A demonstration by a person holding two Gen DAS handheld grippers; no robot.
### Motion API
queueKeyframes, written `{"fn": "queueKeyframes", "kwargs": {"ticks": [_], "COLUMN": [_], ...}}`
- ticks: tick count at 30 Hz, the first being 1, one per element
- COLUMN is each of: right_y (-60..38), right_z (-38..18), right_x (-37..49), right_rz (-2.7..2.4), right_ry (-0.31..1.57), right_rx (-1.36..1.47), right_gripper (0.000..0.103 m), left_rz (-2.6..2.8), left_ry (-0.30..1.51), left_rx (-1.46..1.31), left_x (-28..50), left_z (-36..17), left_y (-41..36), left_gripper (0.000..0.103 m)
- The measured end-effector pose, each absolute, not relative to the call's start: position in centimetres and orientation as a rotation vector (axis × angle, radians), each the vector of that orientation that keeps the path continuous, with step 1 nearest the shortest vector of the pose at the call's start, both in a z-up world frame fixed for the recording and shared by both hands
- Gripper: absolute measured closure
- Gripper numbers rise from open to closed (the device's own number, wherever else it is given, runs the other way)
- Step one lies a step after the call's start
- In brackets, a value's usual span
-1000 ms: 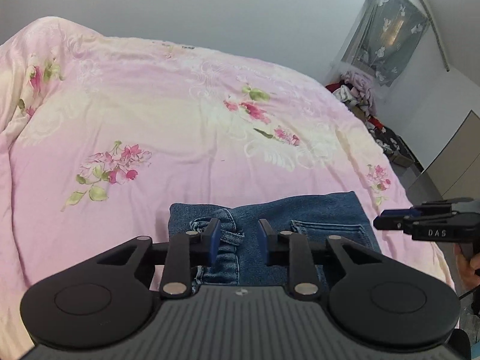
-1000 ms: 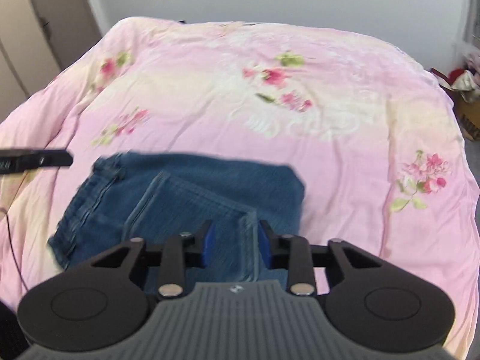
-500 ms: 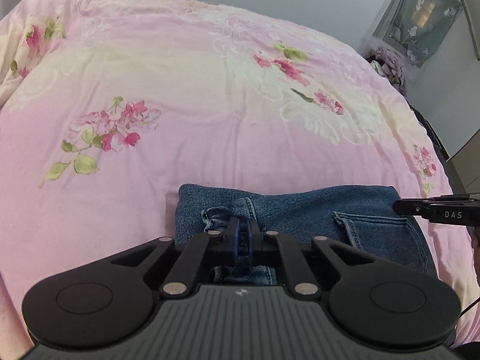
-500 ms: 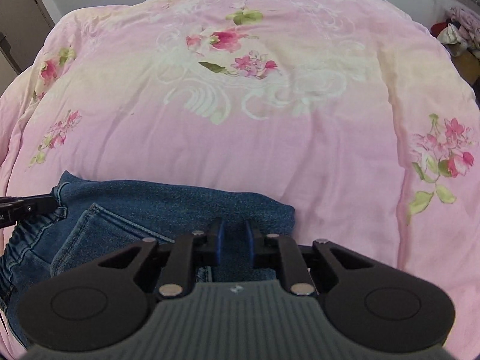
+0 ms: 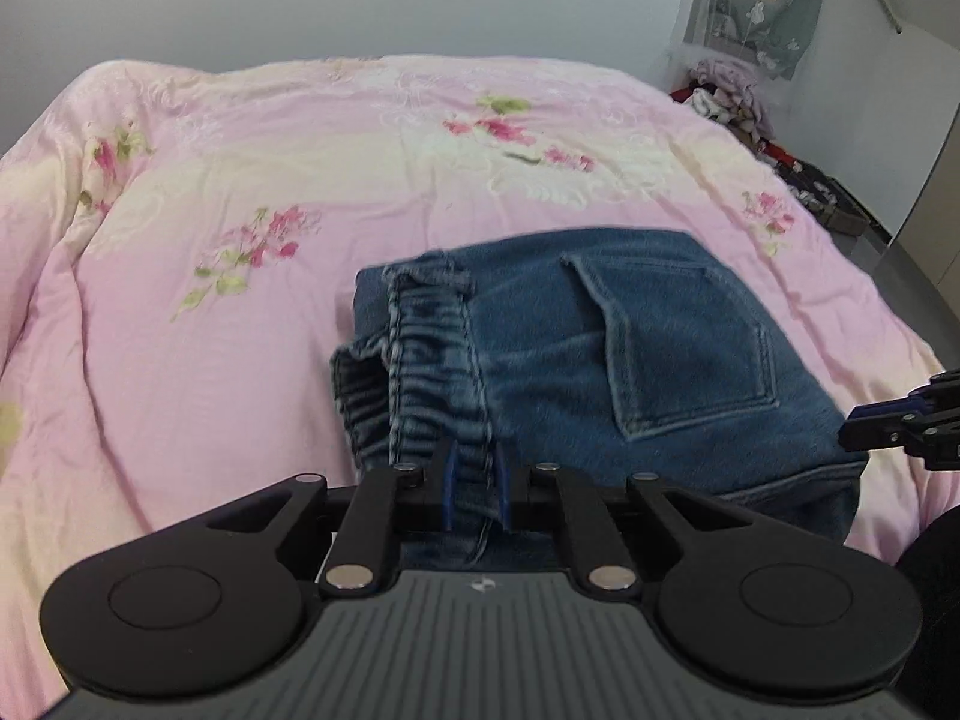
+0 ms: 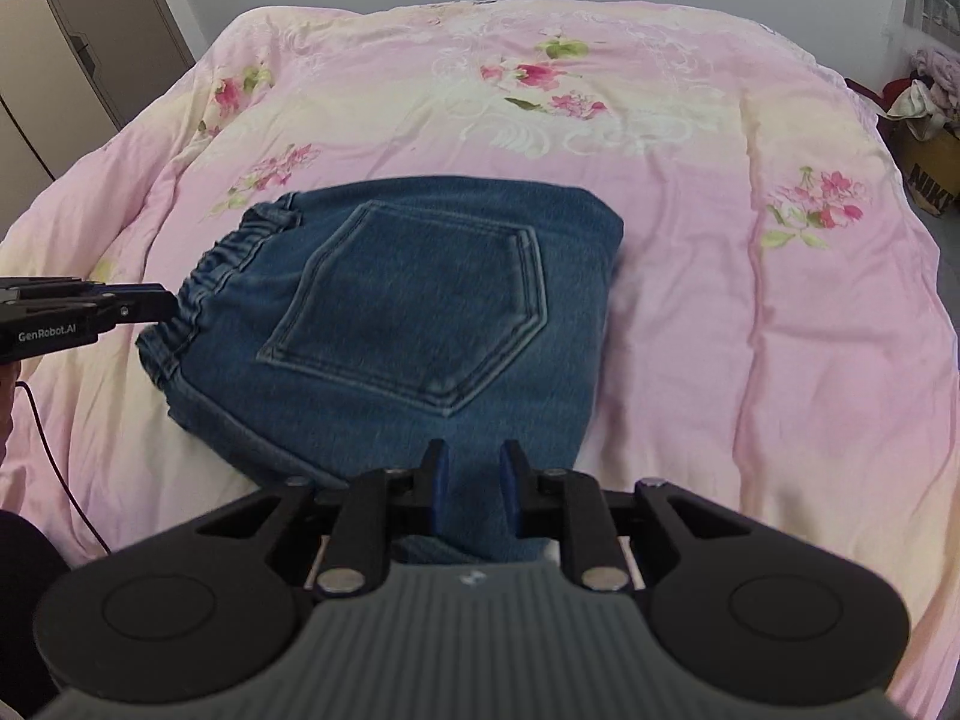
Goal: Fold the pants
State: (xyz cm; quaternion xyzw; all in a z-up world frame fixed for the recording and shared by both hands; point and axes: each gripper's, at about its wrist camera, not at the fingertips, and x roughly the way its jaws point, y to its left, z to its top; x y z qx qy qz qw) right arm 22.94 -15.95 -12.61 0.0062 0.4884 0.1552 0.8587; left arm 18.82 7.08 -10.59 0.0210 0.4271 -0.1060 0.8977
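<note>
Blue jeans (image 5: 630, 348) lie folded into a compact stack on the pink floral bedspread (image 5: 240, 192), back pocket up. My left gripper (image 5: 477, 489) is shut on the elastic waistband edge at the stack's near left. My right gripper (image 6: 472, 495) is shut on the near right edge of the jeans (image 6: 420, 300), denim filling the gap between the blue pads. The left gripper also shows in the right wrist view (image 6: 144, 303) at the waistband. The right gripper shows at the right edge of the left wrist view (image 5: 864, 423).
The bedspread (image 6: 720, 240) covers the whole bed around the jeans. A pile of clothes (image 5: 726, 96) and dark boxes (image 5: 828, 198) sit on the floor beyond the bed's right side. Wardrobe doors (image 6: 72, 60) stand at the left.
Both grippers closed on the jeans' near edge about half a second ago. Since then they have pulled back and risen, so more of the folded stack and its pocket shows in both views.
</note>
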Motion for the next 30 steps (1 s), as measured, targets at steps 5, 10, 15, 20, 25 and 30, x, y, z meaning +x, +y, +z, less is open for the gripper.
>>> {"fn": "queueKeyframes", "kwargs": {"ticks": [5,10,15,20,25,30], "right_y": [-15.5,-15.5,-16.0,-17.8,-19.2,-18.6], "right_z": [-14.4,-17.2,-15.6,-14.3,-15.4,-16.9], "right_x": [22.0,22.0,22.3,21.9,24.7,28.7], "right_rz": [0.286,0.287,0.308,0.281,0.315,0.361], "right_ry": [1.026,1.061,1.052,1.000,1.095,1.232], "right_rx": [0.010,0.014,0.022,0.072,0.136,0.074], "right_gripper": [0.088,0.088,0.088,0.043,0.038,0.028], "left_rz": [-0.188,-0.183,-0.196,-0.159,-0.218,-0.342], "left_ry": [0.907,0.933,0.897,0.895,0.986,1.144], "left_rx": [-0.062,-0.095,-0.128,-0.160,-0.023,0.062], "left_x": [19.0,19.3,18.7,19.2,22.0,24.7], "left_z": [-13.0,-15.5,-13.5,-11.5,-12.0,-13.9], "left_y": [8.6,9.2,9.7,10.9,11.0,10.7], "left_gripper": [0.087,0.084,0.084,0.016,0.021,0.009]}}
